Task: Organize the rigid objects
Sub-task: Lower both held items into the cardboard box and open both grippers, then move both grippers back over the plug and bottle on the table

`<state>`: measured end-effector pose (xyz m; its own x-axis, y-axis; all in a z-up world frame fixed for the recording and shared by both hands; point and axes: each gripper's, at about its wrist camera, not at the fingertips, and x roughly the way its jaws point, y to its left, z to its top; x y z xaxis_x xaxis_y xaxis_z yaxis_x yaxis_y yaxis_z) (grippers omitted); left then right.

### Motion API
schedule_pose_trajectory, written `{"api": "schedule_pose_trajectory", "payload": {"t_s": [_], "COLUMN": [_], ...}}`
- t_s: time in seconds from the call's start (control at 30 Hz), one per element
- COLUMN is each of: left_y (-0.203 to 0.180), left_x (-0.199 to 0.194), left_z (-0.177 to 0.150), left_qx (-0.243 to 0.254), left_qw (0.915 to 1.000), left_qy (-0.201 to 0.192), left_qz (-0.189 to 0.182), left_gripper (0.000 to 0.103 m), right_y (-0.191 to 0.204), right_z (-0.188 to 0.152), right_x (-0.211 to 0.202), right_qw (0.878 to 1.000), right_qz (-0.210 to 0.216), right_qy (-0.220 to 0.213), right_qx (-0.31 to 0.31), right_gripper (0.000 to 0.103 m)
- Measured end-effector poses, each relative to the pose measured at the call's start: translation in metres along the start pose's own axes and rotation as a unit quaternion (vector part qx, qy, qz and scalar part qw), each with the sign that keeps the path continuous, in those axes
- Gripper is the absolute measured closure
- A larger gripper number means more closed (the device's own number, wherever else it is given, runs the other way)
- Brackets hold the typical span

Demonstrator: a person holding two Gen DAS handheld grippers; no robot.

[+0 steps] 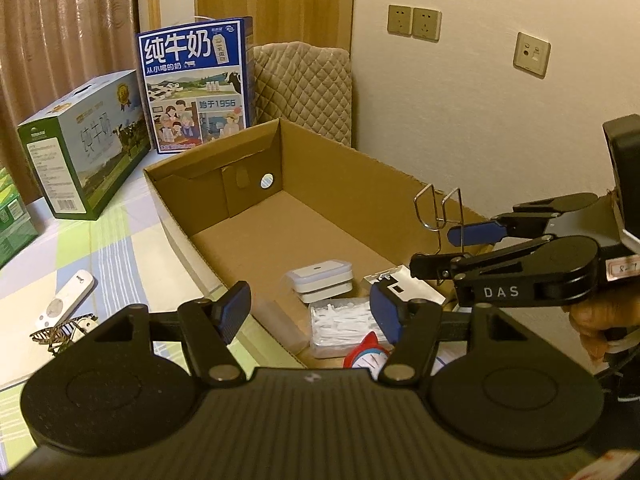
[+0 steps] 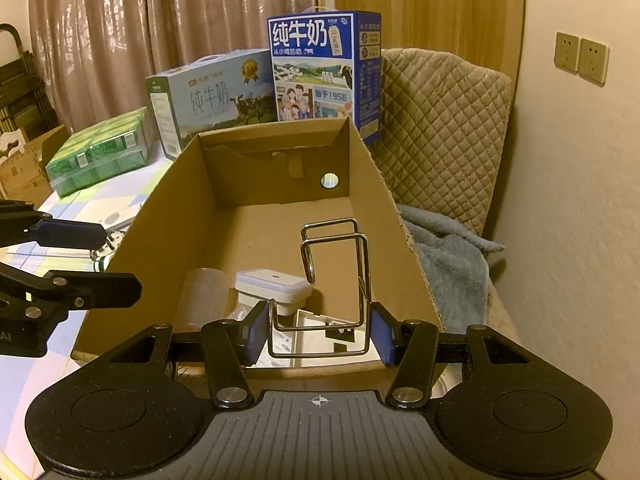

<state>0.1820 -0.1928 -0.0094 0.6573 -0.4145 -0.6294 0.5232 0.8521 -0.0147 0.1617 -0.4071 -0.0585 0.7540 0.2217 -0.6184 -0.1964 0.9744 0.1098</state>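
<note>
Our left tool (image 1: 310,312) and right tool (image 2: 318,332) look alike: black linkage arms with silver pivot screws, blue ribbed pads (image 2: 256,330) on the fingers, two round black discs flanking a grey ribbed body. Our right tool's side carries white letters "DAS" and a small handwritten label. Our hand (image 1: 592,320) shows behind it; we cannot tell what is worn.

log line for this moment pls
right gripper: shut on wire rack over cardboard box | left gripper: open, empty
</note>
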Motion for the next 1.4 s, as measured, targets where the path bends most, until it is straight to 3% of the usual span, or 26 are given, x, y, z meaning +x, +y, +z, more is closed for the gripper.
{"api": "schedule_pose_trajectory", "payload": {"t_s": [0.23, 0.33, 0.77, 1.13, 1.4], "left_y": [0.003, 0.005, 0.021, 0.054, 0.1], "left_x": [-0.007, -0.012, -0.051, -0.109, -0.15], "left_z": [-0.001, -0.002, -0.02, -0.057, -0.093], "left_qx": [-0.004, -0.007, -0.041, -0.076, -0.113], "left_qw": [1.0, 0.9999, 0.9984, 0.9933, 0.9835], "left_qy": [-0.006, -0.011, -0.022, -0.033, -0.03], "left_qz": [0.003, 0.009, 0.031, 0.081, 0.138], "left_gripper": [0.042, 0.042, 0.042, 0.042, 0.042], "right_y": [0.001, 0.002, 0.017, 0.069, 0.122], "right_z": [0.0, -0.002, 0.002, -0.001, -0.007], "right_x": [0.0, -0.003, -0.048, -0.091, -0.095], "right_qw": [1.0, 1.0, 0.999, 0.997, 0.994], "right_qz": [0.003, -0.002, 0.005, 0.048, 0.092], "right_qy": [0.0, -0.005, -0.04, -0.064, -0.059], "right_qx": [-0.002, -0.005, 0.012, 0.008, -0.003], "right_gripper": [0.052, 0.039, 0.039, 0.039, 0.039]}}
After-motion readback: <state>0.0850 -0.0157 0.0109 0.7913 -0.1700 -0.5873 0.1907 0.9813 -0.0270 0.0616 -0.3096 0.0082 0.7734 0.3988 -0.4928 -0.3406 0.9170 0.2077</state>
